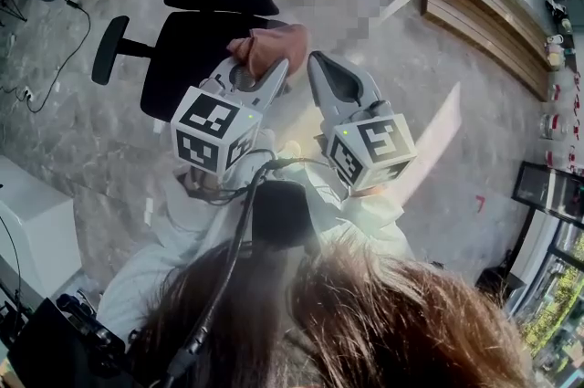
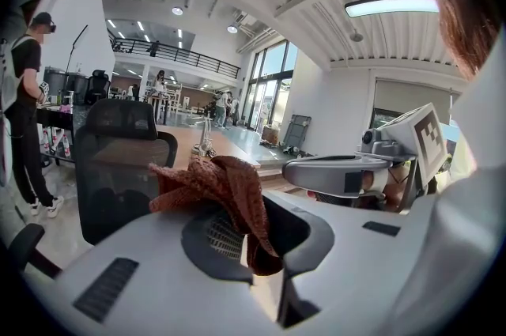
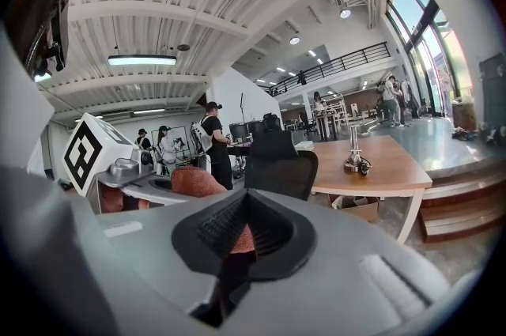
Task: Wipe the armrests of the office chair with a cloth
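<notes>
— Holding both tools out in front of the body, are they?

— Yes, side by side, marker cubes toward the person, tips aimed forward over the office chair [image 1: 196, 57]. The left tool [image 1: 274, 71] leans inward, so its tip sits near that of the right tool [image 1: 317, 65].

— And the cloth?

— The cloth [image 1: 271, 44], a rust-red knit, is bunched at the left tool's tip. The jaws are clamped on it; one fold droops down between them and the rest puffs up above.

— Touching the chair?

— Cannot tell. It sits over the seat's front corner. The armrest [image 1: 109, 48] sticks out to the person's left, well apart from it.

— The right tool?

— Jaws together, gripping nothing that I can make out. It lies just beside the cloth.
</notes>
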The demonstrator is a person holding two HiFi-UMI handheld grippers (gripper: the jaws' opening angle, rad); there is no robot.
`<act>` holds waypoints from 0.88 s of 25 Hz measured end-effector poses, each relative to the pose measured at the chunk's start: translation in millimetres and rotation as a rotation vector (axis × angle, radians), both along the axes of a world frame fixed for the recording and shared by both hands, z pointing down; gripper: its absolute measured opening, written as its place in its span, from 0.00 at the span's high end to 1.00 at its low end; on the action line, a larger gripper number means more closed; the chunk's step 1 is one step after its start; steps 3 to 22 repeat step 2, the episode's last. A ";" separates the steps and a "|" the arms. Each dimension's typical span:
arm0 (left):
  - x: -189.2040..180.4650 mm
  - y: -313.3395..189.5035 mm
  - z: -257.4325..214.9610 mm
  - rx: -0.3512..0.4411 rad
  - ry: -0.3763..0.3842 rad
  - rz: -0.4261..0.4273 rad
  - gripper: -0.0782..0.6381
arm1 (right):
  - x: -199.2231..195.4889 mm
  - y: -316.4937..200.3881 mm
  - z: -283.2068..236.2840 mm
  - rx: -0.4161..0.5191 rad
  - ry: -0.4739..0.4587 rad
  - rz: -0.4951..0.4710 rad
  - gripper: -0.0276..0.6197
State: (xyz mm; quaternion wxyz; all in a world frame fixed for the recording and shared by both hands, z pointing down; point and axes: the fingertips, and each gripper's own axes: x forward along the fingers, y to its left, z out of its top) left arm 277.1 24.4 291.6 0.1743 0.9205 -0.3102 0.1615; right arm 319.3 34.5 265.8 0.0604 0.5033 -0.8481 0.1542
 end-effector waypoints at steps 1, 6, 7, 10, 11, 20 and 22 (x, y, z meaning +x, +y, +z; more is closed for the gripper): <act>-1.3 0.1 -0.9 0.000 0.003 -0.001 0.84 | -0.8 0.4 -0.7 0.000 -0.001 0.000 0.96; -2.5 0.2 -1.7 0.000 0.007 -0.002 0.84 | -1.6 0.8 -1.4 0.000 -0.001 0.000 0.96; -2.5 0.2 -1.7 0.000 0.007 -0.002 0.84 | -1.6 0.8 -1.4 0.000 -0.001 0.000 0.96; -2.5 0.2 -1.7 0.000 0.007 -0.002 0.84 | -1.6 0.8 -1.4 0.000 -0.001 0.000 0.96; -2.5 0.2 -1.7 0.000 0.007 -0.002 0.84 | -1.6 0.8 -1.4 0.000 -0.001 0.000 0.96; -2.5 0.2 -1.7 0.000 0.007 -0.002 0.84 | -1.6 0.8 -1.4 0.000 -0.001 0.000 0.96; -2.5 0.2 -1.7 0.000 0.007 -0.002 0.84 | -1.6 0.8 -1.4 0.000 -0.001 0.000 0.96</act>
